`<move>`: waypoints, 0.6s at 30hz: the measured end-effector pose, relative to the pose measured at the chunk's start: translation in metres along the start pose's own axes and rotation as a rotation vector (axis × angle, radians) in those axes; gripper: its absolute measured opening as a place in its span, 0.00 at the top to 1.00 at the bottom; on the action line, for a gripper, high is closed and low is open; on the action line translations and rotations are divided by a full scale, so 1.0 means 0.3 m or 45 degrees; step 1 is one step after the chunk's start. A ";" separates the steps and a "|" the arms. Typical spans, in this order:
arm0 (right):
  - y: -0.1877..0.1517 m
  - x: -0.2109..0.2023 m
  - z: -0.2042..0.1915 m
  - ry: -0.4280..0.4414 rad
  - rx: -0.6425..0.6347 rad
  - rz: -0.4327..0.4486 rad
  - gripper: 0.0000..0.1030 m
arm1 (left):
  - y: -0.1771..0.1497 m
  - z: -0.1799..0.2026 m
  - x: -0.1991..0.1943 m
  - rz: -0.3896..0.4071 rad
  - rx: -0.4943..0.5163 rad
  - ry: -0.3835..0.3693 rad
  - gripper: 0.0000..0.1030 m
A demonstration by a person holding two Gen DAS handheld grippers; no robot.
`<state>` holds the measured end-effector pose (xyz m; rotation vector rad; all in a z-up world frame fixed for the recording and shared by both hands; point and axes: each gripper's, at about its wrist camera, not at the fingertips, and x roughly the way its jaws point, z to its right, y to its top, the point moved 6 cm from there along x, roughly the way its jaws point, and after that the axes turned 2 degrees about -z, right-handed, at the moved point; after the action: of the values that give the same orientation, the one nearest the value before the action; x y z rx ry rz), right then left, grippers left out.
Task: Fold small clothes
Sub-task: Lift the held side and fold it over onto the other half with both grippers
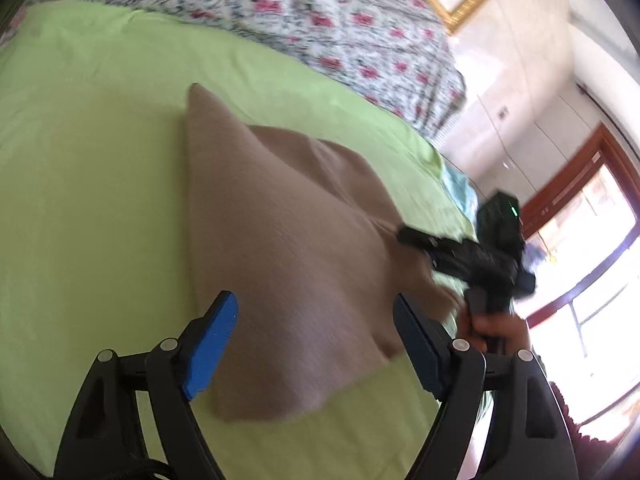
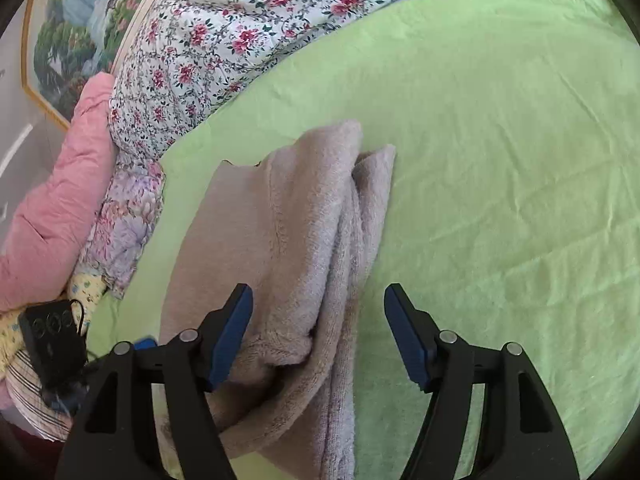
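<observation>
A: Nearest the lens in the left wrist view is the left gripper (image 1: 314,340), its blue pads spread wide and holding nothing.

B: And under it?

A: The green bedsheet (image 1: 100,160), biggest thing there. On it, directly ahead of and partly between the fingers, lies the brown fleece garment (image 1: 288,248), already doubled over, its long axis running away from the gripper toward a pointed far corner.

B: The other side?

A: The right gripper (image 2: 318,334) is also wide apart and empty. Its left pad sits over the garment's (image 2: 280,248) near end; the stacked folded edges run forward, slightly left of centre, between the fingers.

B: Which one is closer?

A: I'd judge the right, since the layered edge lies almost under it.

B: Smaller things?

A: A floral quilt (image 2: 224,40) beyond, a pink pillow (image 2: 60,200) far left.
</observation>
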<state>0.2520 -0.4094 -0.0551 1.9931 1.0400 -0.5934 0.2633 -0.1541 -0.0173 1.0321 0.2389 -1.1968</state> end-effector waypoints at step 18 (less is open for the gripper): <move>0.031 0.111 0.020 0.117 0.053 -0.067 0.28 | 0.095 -0.234 0.268 -0.151 -0.168 -0.056 0.19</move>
<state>0.2780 -0.4023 -0.0776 2.0507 1.1470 -0.5601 0.3440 -0.1531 -0.0927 0.8854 0.3437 -1.2915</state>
